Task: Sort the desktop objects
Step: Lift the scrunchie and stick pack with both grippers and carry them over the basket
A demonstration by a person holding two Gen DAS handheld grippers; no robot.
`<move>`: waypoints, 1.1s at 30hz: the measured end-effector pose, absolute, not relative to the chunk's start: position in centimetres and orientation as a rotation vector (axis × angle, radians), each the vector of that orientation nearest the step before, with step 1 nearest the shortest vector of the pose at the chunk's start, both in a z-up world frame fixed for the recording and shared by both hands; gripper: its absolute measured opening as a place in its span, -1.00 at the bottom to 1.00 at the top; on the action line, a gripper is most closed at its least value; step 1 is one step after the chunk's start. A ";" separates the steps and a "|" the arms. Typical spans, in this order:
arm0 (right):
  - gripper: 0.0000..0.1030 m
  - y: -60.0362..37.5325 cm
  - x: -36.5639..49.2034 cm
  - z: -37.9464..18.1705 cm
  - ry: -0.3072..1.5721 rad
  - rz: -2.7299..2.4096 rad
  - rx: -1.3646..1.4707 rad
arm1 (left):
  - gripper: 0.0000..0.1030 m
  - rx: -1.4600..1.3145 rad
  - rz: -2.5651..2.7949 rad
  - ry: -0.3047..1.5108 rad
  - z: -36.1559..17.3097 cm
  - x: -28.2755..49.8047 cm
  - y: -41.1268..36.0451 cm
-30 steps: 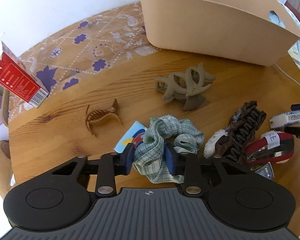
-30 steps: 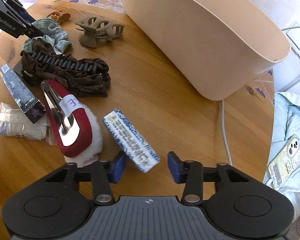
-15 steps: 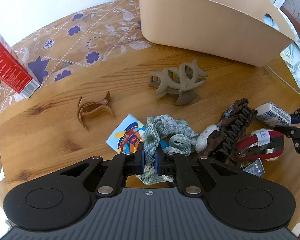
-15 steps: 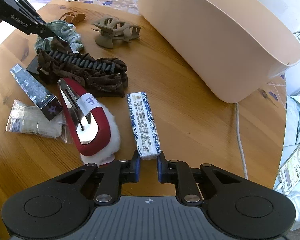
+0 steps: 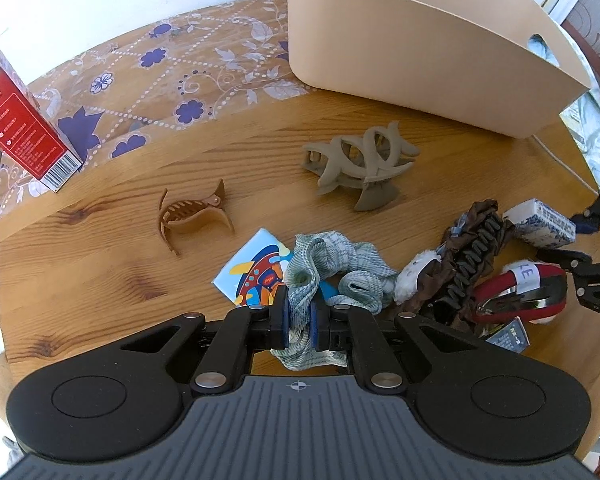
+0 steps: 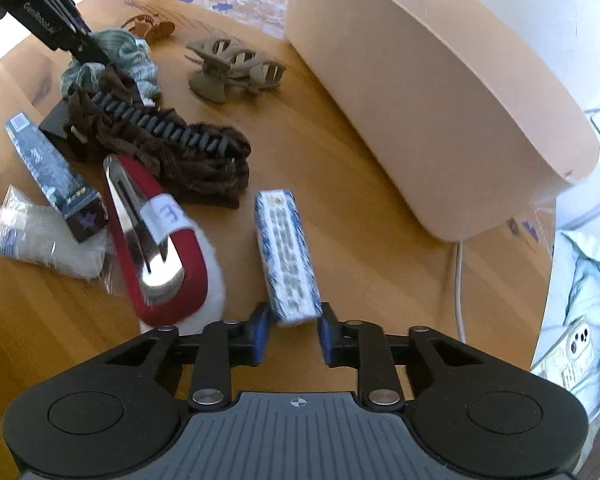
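My left gripper [image 5: 300, 316] is shut on a green checked scrunchie [image 5: 340, 268], which lies over a colourful card [image 5: 252, 268]. My right gripper [image 6: 292, 332] has its jaws around the near end of a blue-and-white patterned box [image 6: 286, 252], which shows lifted and tilted in the left wrist view [image 5: 544, 224]. A beige bin [image 6: 440, 92] stands at the back. Beside the box lie a red hair clip [image 6: 160, 240] and a brown ruffled hair clip [image 6: 172, 140].
A grey-beige claw clip [image 5: 360, 164] and a small brown claw clip [image 5: 192, 220] lie on the wooden table [image 5: 100, 280]. A red carton [image 5: 24, 132] stands at the far left. A dark small box [image 6: 52, 168], a plastic sachet [image 6: 40, 236] and a white cable [image 6: 460, 272] are nearby.
My left gripper closed on the scrunchie and stays shut on it. My right gripper closed around the patterned box and raised its near end; its jaws now stand wider than half a second ago.
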State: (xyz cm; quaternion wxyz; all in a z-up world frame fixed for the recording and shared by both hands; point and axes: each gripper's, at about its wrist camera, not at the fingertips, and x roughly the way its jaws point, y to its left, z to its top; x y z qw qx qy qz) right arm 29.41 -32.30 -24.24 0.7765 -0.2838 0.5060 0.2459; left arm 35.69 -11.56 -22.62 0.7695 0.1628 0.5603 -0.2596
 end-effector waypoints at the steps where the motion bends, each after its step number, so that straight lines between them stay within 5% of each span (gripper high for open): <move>1: -0.33 -32.2 29.6 -24.2 1.096 0.537 -0.604 | -0.83 0.356 -0.565 1.215 -22.6 35.7 -11.6; 4: -0.31 -31.8 30.0 -24.1 1.081 0.552 -0.619 | -0.83 0.364 -0.572 1.214 -22.7 35.7 -11.6; 7: -0.62 -31.4 30.5 -24.3 1.099 0.580 -0.610 | -0.84 0.365 -0.576 1.213 -22.7 35.7 -11.6; 33: -0.65 -33.6 30.5 -15.9 1.009 0.513 -0.346 | -0.88 0.259 -0.676 1.120 -14.5 35.3 -11.7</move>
